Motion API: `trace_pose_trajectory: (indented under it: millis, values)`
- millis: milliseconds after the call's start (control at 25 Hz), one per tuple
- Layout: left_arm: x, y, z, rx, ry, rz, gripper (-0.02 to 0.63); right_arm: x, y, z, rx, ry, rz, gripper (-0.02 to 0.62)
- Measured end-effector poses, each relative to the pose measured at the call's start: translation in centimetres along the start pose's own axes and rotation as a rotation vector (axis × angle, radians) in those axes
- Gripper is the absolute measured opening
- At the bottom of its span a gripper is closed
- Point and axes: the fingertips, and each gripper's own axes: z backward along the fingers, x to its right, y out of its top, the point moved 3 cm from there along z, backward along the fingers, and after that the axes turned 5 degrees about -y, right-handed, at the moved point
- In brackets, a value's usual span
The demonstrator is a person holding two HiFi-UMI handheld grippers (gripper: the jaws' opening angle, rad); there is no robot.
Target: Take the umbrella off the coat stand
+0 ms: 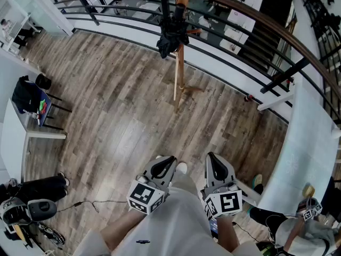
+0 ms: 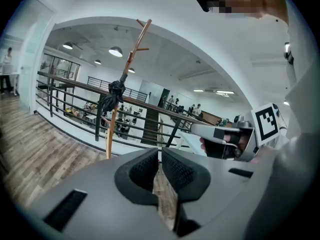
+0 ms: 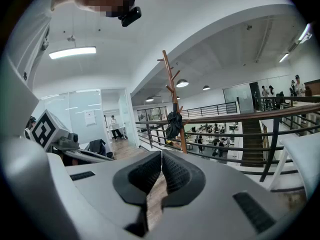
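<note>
The black folded umbrella [image 1: 171,36] hangs on the wooden coat stand [image 1: 180,73], which stands upright on the wood floor [image 1: 122,116] near the railing [image 1: 240,9]. The left gripper [image 1: 164,163] and right gripper [image 1: 215,163] are both closed and empty, held side by side well apart from the stand.

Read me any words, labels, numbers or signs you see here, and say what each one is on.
No text here can be read.
Sheet on the glass wall: too small to read.
Print on the shirt: too small to read.
Left cube, right cube: square markers only, no words.
</note>
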Motion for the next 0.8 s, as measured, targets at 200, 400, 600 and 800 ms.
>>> trace_pose_trajectory:
  millis: [200, 400, 600, 800]
  values:
    - [1.5, -1.0, 2.6, 0.022, 0.052, 0.022, 0.037, -1.4, -0.2, 2.8, 0.026, 0.006, -0.022, 0.035]
    - [3.3, -0.5, 3.7, 0.092, 0.045, -0.005, 0.037, -1.1, -1.0, 5.2, 0.035, -0.001, -0.005, 0.035]
    - [4.2, 0.0, 2.8, 0.136, 0.042, 0.009, 0.037, -1.1, -1.0, 6.7, 0.053, 0.011, -0.028, 0.035]
    - [4.1, 0.6, 1.6, 0.137, 0.032, 0.006, 0.037, -0.5, -1.3, 6.2, 0.037, 0.004, -0.051, 0.035]
